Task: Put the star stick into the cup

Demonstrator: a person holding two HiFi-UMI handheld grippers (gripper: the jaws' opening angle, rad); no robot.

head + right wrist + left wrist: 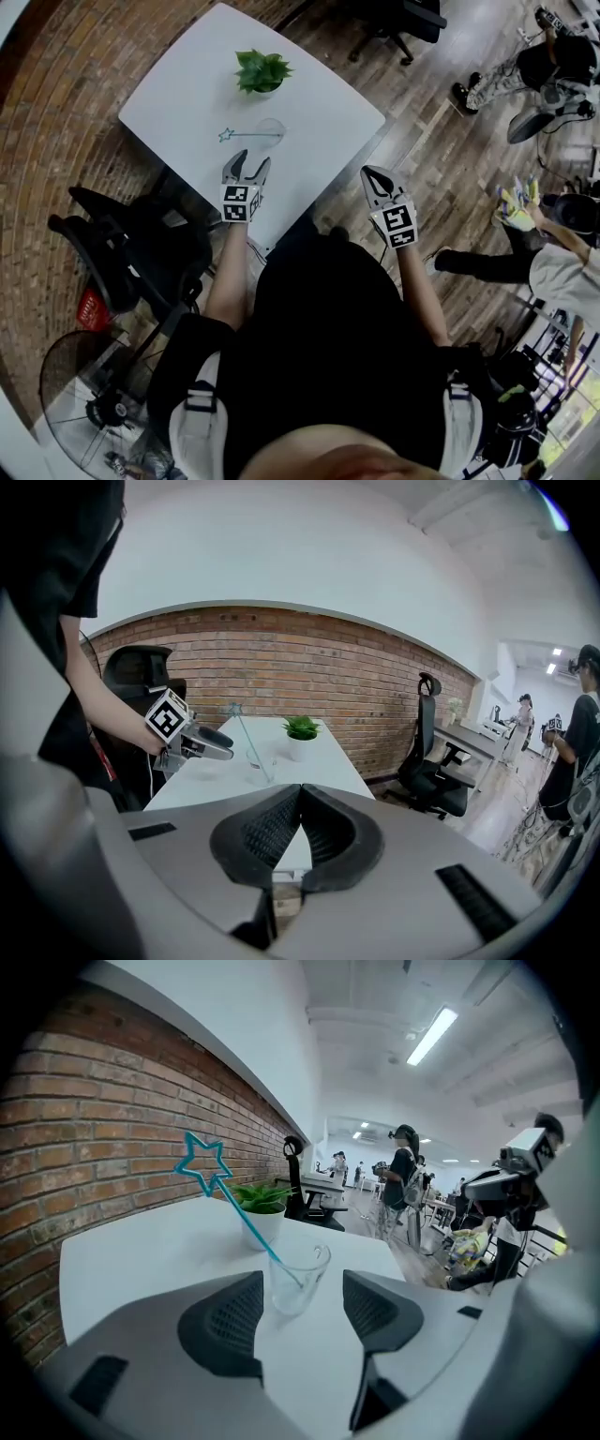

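Blue star stick [240,1213] leans inside the clear cup [298,1279] — we see the left gripper [302,1290] open just short of it, the right gripper [300,794] closed.

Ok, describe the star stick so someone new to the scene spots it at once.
Find the white table beside the brick wall; near its middle, on the person's side of the small potted plant, stands a clear cup. The star stick leans out of that cup: the only thin turquoise rod there, topped with an outlined five-pointed star.
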